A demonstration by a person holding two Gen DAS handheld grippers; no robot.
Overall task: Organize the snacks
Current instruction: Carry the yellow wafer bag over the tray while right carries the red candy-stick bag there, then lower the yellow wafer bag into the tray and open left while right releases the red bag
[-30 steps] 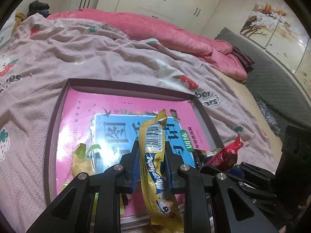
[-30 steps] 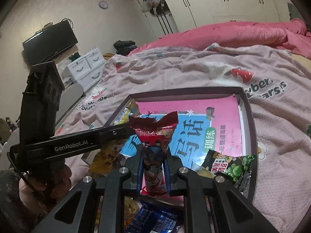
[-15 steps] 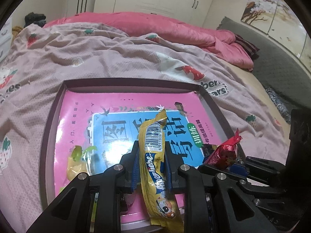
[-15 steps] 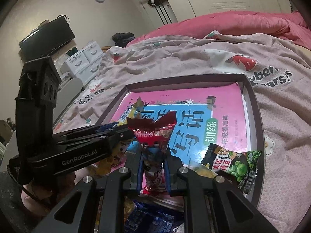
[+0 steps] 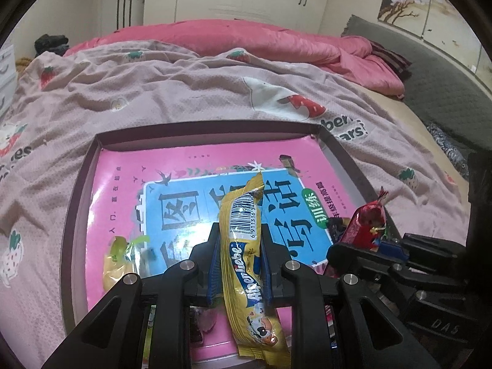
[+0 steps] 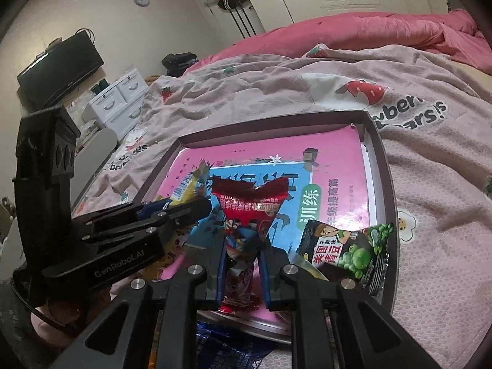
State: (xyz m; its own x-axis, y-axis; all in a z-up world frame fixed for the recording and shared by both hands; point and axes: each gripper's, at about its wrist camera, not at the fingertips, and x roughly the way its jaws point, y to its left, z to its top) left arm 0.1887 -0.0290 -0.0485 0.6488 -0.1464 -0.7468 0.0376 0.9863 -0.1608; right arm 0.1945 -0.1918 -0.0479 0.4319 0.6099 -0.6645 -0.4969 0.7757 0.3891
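My left gripper (image 5: 240, 246) is shut on a long yellow Alpenliebe snack stick (image 5: 246, 246), held above the near part of a dark-rimmed tray (image 5: 80, 190) lined with a pink and blue book cover. My right gripper (image 6: 243, 246) is shut on a red snack packet (image 6: 250, 206), also over the tray's (image 6: 386, 184) near edge. In the left wrist view the right gripper (image 5: 369, 246) with the red packet (image 5: 367, 224) sits at the right. In the right wrist view the left gripper (image 6: 184, 209) with the yellow stick (image 6: 190, 184) sits at the left.
A green pea snack packet (image 6: 347, 249) lies at the tray's near right corner. A yellow-green packet (image 5: 120, 255) lies at its near left. A blue wrapper (image 6: 227, 347) lies in front of the tray. The tray rests on a pink strawberry bedspread (image 5: 153, 86). White drawers (image 6: 117, 101) stand beside the bed.
Both grippers have moved forward over the tray with their snacks still held; the tray now fills more of each view.
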